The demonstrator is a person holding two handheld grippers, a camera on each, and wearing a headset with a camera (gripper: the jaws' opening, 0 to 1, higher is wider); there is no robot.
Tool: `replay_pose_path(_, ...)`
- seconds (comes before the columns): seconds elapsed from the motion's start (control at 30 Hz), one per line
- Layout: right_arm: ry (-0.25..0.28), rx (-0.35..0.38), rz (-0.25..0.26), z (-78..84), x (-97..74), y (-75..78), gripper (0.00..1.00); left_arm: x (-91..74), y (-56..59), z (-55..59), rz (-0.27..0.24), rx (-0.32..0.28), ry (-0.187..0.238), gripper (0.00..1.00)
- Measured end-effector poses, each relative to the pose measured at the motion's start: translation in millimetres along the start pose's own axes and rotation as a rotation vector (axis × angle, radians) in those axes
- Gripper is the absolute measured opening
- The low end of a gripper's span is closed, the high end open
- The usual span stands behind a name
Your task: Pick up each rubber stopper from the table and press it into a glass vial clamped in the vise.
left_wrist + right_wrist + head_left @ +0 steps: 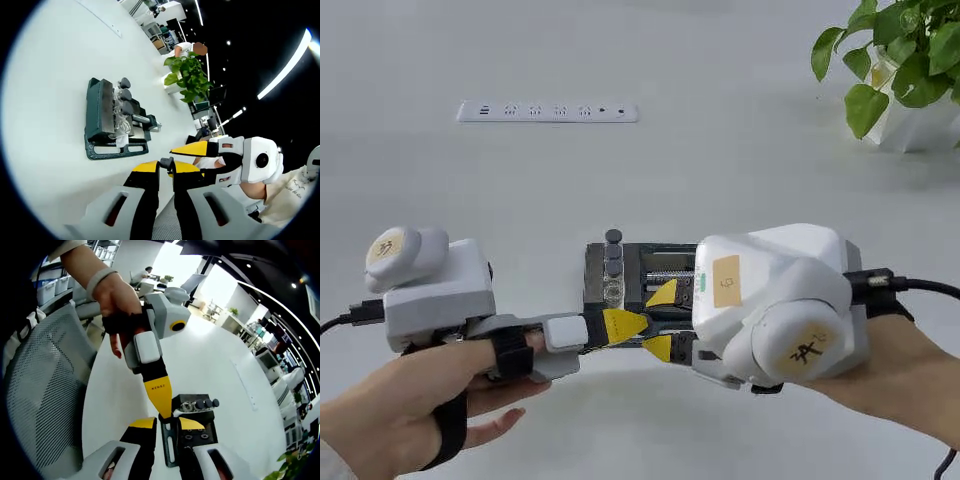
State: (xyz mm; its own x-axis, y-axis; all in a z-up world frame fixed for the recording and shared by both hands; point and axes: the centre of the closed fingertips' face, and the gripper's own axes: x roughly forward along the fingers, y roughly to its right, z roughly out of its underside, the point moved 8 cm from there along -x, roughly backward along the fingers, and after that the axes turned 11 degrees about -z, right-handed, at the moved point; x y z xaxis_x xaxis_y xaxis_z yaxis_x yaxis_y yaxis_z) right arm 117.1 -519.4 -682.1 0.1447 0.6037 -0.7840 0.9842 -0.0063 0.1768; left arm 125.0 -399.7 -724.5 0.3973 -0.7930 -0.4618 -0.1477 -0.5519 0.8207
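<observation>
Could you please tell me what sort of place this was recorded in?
Most likely an open-plan office or lab: a white worktable with a power strip and a potted plant on it, and a mesh office chair alongside.

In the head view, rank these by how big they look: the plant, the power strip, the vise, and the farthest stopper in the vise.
1. plant, though cropped by the frame edge.
2-3. power strip and vise: unsure, since the strip is longer but thin and the vise is partly hidden.
4. stopper.
</observation>
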Motion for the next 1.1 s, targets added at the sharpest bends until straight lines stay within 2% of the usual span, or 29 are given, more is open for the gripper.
replay_pose_path(0.37,-0.013,-0.014,-0.011,-0.4,3.1,-2.2,0.09,1.3,0.3,3.7,-0.001,-0.005,-0.005,0.06)
replay_pose_path(0.87,-0.029,-0.031,-0.008,-2.2,5.8,-3.6,0.07,0.1,-3.3,2.6,-0.001,-0.019,0.002,0.06)
replay_pose_path(1.0,-0.027,-0.019,-0.017,-2.2,5.4,-3.9,0.07,0.0,-4.3,2.9,0.002,0.017,0.0,0.07)
replay_pose_path(1.03,-0.025,-0.012,-0.022,-1.7,5.3,-4.2,0.07,-0.4,-3.9,3.5,0.004,0.052,-0.009,0.07)
replay_pose_path(1.1,-0.018,-0.004,-0.024,-1.1,4.8,-4.0,0.07,-0.8,-1.3,3.3,0.01,0.071,-0.009,0.08)
